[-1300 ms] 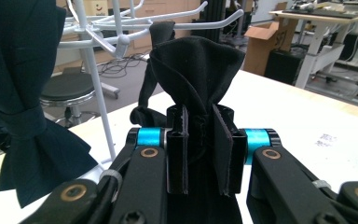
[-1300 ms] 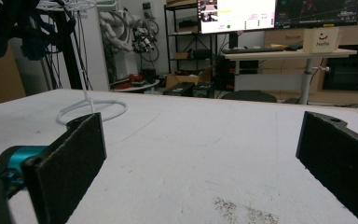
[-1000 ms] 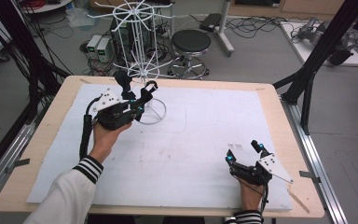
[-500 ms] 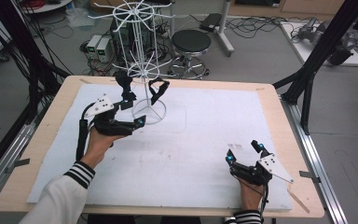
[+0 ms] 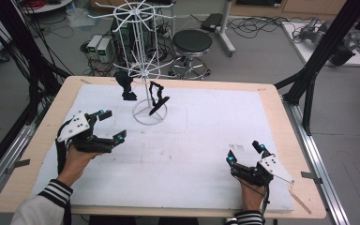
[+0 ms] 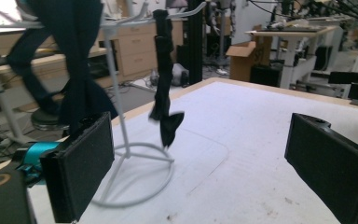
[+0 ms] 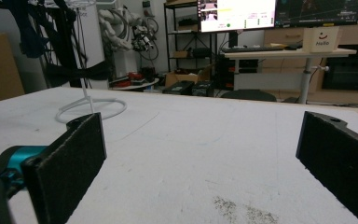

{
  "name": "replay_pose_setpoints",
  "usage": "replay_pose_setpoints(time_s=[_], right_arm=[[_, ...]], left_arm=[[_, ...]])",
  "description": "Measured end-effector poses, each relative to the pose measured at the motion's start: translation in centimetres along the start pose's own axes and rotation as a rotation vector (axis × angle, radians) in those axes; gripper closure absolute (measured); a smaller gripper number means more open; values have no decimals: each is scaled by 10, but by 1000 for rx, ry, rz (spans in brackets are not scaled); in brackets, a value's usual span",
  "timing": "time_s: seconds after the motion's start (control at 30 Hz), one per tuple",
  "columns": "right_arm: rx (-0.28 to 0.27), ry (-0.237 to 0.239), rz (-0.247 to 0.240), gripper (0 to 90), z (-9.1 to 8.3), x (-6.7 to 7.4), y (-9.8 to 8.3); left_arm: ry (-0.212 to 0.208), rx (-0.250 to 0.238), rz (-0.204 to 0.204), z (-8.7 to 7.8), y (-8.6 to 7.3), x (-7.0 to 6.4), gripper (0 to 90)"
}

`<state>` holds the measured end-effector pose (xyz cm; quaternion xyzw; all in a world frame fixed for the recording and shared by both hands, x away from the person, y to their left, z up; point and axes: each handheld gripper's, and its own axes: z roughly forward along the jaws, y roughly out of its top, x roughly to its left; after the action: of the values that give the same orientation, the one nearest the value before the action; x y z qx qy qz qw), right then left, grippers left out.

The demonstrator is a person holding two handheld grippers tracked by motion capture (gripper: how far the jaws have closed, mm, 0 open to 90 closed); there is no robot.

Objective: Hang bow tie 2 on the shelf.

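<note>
The left gripper (image 5: 111,125) hovers over the left part of the white mat (image 5: 206,140), pointing toward the white wire rack (image 5: 145,70). Its jaws have just been opening and now stand wide apart with nothing between them; in the left gripper view the two black pads (image 6: 81,168) frame bare mat and the rack's ring base, touching neither. The gripper is released and sits well clear of the rack.

Two dark bow ties hang from the rack's lower arms. The nearer bow tie (image 5: 158,99) hangs on the right side of the pole, its strap looped over a wire arm and its knot end dangling just above the ring base. In the left gripper view this bow tie (image 6: 165,93) hangs straight down as a narrow dark strip ending in a flared bow. The second bow tie (image 5: 125,86) hangs on the left side of the pole, farther toward the table's back edge; in the left gripper view it is a large blurred dark shape (image 6: 74,60) close to the camera.

The right gripper (image 5: 244,153) rests low on the mat near the front right corner of the table (image 5: 47,140), well apart from the rack. Its jaws are also spread wide and empty, with only the mat showing between the pads (image 7: 70,163).
</note>
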<state>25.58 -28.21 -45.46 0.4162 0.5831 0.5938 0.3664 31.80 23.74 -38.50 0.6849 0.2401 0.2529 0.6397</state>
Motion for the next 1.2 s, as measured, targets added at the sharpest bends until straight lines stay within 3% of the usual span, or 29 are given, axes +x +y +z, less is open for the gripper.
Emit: replay_pose_setpoints(time_s=[0.57, 0.93, 1.2], right_arm=[[6, 1, -9, 6, 0, 1, 0], [8, 1, -16, 6, 1, 2, 0], [11, 0, -20, 6, 1, 2, 0]], left_arm=[[126, -61, -25, -55, -51, 0, 85], [159, -55, -48, -62, -72, 2, 86], [169, -62, -44, -63, -73, 1, 87]])
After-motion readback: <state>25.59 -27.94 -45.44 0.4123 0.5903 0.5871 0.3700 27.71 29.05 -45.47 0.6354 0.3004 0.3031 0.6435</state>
